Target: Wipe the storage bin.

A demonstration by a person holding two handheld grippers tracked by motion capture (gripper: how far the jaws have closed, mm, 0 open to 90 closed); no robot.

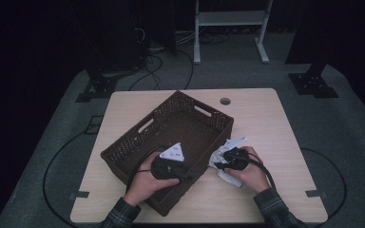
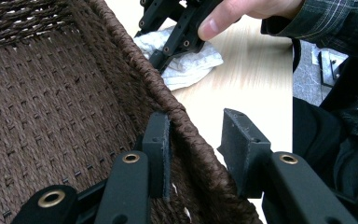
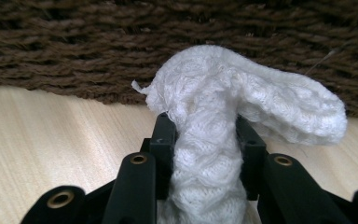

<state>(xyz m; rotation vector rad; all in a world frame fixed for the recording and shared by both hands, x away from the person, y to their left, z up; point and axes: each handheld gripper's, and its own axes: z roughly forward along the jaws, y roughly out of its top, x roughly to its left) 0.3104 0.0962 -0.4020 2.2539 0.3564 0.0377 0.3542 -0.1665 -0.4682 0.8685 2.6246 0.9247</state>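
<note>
Right gripper point(image 3: 204, 135) has its jaws closed on a white cloth point(image 3: 223, 107) — knit fabric is bunched between the two pads and mushrooms out above them, one lobe flopping to the side. In the high view the cloth point(image 1: 222, 164) lies on the table point(image 1: 266, 123) just beside the basket's point(image 1: 123, 147) right wall, under the right gripper point(image 1: 224, 159), which the right hand point(image 1: 249, 173) holds low over it. The right gripper view has the dark woven wall directly behind the cloth, light wood below.

Left gripper point(image 2: 198, 144) straddles the basket point(image 2: 51, 116) rim — one jaw inside against the woven wall, the other outside over the table, a clear gap between that outer pad and the weave. Jaws are partly open, not clamped on the rim as far as can be seen. In the high view the left hand point(image 1: 147, 178) holds the left gripper point(image 1: 186, 175) at the basket's near right corner, its grey plate on top.

The left gripper view also catches the right gripper point(image 2: 168, 44) farther off, on the cloth point(image 2: 191, 63), a fingertip resting on its body.

Basket sits angled on the table, brown, handle slots in its walls; what can be seen of the inside is bare weave.
</note>
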